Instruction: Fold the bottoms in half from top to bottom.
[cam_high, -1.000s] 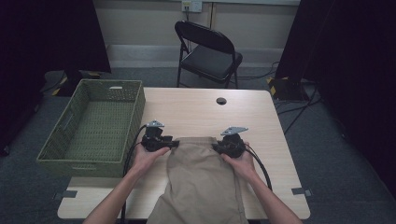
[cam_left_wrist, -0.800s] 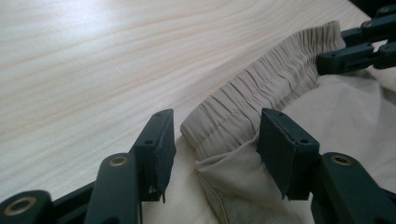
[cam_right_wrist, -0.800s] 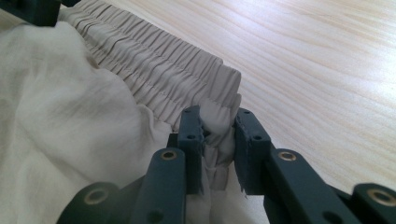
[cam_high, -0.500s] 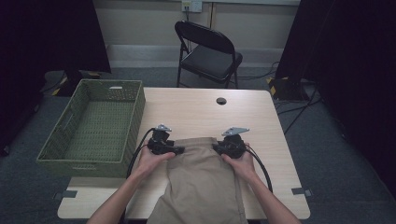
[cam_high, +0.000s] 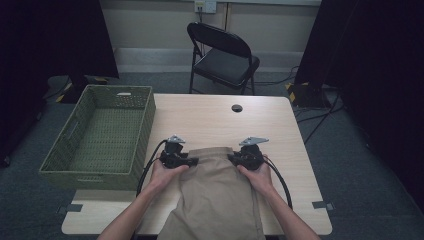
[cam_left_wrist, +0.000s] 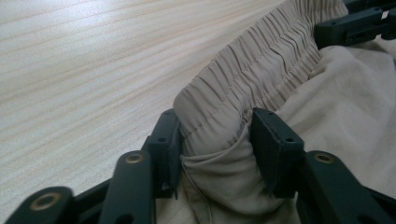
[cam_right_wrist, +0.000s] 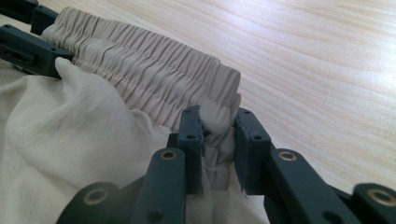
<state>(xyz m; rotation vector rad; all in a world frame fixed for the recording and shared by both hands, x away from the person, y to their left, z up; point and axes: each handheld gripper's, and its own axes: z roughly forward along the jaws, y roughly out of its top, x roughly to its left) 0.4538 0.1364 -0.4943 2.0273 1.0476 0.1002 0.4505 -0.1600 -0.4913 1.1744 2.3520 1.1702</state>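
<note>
Trousers (cam_high: 215, 192) of beige cloth lie on the near middle of the worktop (cam_high: 210, 117), waistband away from the person and legs running off the near edge. The left tool (cam_high: 186, 161) sits at the left corner of the waistband, and the right tool (cam_high: 235, 159) at the right corner, each held in a hand (cam_high: 162, 175) with forearms coming in from below.

In the left gripper view the left tool (cam_left_wrist: 215, 140) has its jaws closed on a bunched fold of cloth at the end of the elastic waistband (cam_left_wrist: 261, 65); the fabric fills the gap between the jaws. In the right gripper view the right tool (cam_right_wrist: 218, 140) pinches the other end of the waistband (cam_right_wrist: 154, 60), its jaws drawn close with a narrow wad of cloth squeezed between them. Each of these views also shows the other tool farther along the gathered band.

Just beside the trousers on the left, a green woven basket (cam_high: 60, 155) stands at the left edge of the worktop, partly overhanging it. A small dark round hole (cam_high: 237, 108) sits in the worktop near the far edge. Beyond it stands a black folding chair (cam_high: 220, 55) on the grey floor.
</note>
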